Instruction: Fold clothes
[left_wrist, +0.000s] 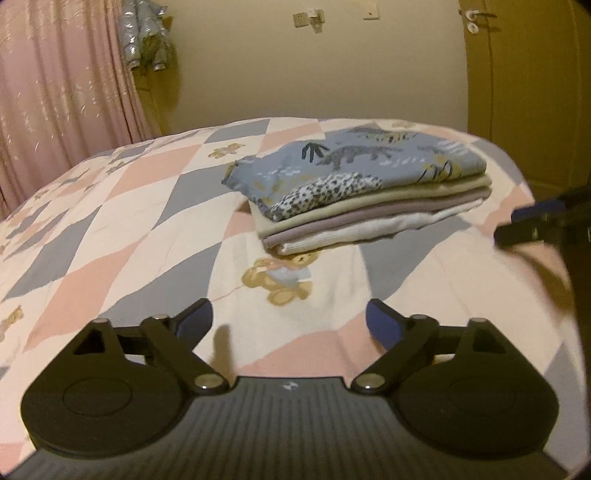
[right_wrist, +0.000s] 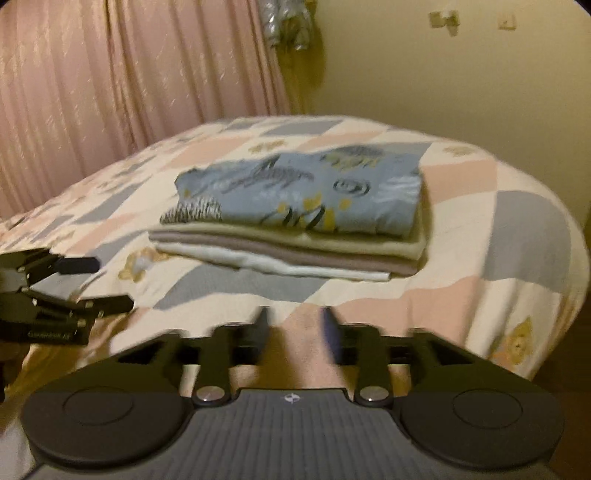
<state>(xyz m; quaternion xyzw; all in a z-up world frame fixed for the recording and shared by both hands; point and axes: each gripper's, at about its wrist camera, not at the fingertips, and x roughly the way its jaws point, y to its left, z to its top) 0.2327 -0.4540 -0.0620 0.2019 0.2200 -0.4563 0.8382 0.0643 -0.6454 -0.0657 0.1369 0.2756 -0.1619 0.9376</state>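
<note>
A stack of folded clothes (left_wrist: 365, 199) lies on the bed (left_wrist: 110, 236), toward its far end, near the rounded corner below the door (left_wrist: 517, 74). The top piece is a blue animal-print garment (left_wrist: 354, 170), folded flat with one loose edge sticking out past the stack on the curtain side. Under it lie a cream layer (left_wrist: 406, 199), then a mauve layer (left_wrist: 369, 218), then a white layer (left_wrist: 351, 234) touching the bedspread. The stack's edges are roughly lined up, though the white layer juts out a little beyond the others on one side.

The bedspread around the stack is a check of pink, grey and white, with a teddy-bear print (left_wrist: 280, 277) just beside the stack's near corner.

The left gripper (left_wrist: 290, 323) hovers over the bed, on the near side of the stack and apart from it; its jaws are spread wide with nothing between them. The right gripper (right_wrist: 293, 328) hangs on the near side of the stack too, also clear of it; its jaws stand a narrow gap apart, empty, though the view is blurred.

Beyond the stack, a pink curtain (left_wrist: 55, 92) hangs along the wall (left_wrist: 295, 74), with wall sockets (left_wrist: 306, 18) higher up.
</note>
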